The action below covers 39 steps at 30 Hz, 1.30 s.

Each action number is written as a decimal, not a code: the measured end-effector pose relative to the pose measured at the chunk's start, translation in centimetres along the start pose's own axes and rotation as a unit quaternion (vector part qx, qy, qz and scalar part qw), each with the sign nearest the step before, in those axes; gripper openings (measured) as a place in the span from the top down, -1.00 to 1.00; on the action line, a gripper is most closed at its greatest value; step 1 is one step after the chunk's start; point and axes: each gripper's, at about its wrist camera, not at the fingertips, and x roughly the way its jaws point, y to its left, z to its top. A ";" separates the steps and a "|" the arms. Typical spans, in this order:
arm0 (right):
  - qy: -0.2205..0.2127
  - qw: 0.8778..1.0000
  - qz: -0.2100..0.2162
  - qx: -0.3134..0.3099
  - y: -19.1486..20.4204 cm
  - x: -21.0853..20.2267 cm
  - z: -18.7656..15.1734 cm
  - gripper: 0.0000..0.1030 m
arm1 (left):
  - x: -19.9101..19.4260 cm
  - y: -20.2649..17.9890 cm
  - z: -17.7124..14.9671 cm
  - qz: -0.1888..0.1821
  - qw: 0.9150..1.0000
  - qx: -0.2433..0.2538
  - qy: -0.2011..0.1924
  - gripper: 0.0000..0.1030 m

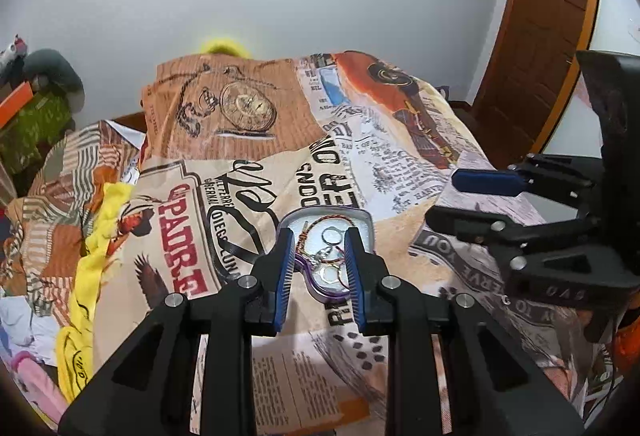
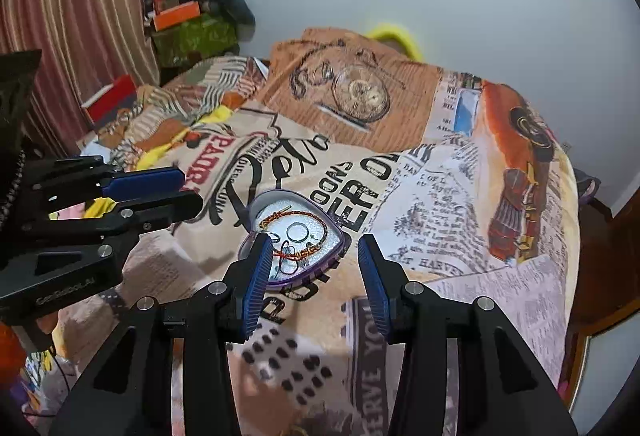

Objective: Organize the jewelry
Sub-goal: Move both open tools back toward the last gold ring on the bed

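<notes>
The heart-shaped box [image 2: 294,240] of jewelry [image 2: 298,232] lies uncovered on the bed [image 2: 440,196]. Both tongs, left [image 1: 318,268] and right [image 2: 314,276], hang released and empty above it. A careless dip could tip the box on the soft bedding.

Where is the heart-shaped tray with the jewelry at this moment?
The heart-shaped tray lies on the printed bedspread, near the centre of both wrist views, just ahead of the right gripper and right of the left gripper.
</notes>
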 end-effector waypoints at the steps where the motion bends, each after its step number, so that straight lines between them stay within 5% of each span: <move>1: -0.005 1.000 0.000 0.001 -0.1 -0.6 -0.2 0.21 | -0.4 -0.3 0.0 -0.001 1.000 0.003 -0.003 0.45; 13: -0.037 0.999 -0.032 0.020 -2.1 -6.9 -4.6 0.21 | -4.0 -5.5 -1.6 -0.020 0.999 0.048 -0.018 0.24; 25: -0.010 0.997 -0.064 0.047 -4.8 -8.1 -9.8 0.21 | -0.3 -10.4 -5.5 -0.060 0.994 0.064 0.065 0.24; 39: 0.031 0.996 -0.031 0.079 -5.4 -5.6 -13.8 0.21 | 4.3 -13.8 -8.2 -0.097 0.985 0.064 0.127 0.24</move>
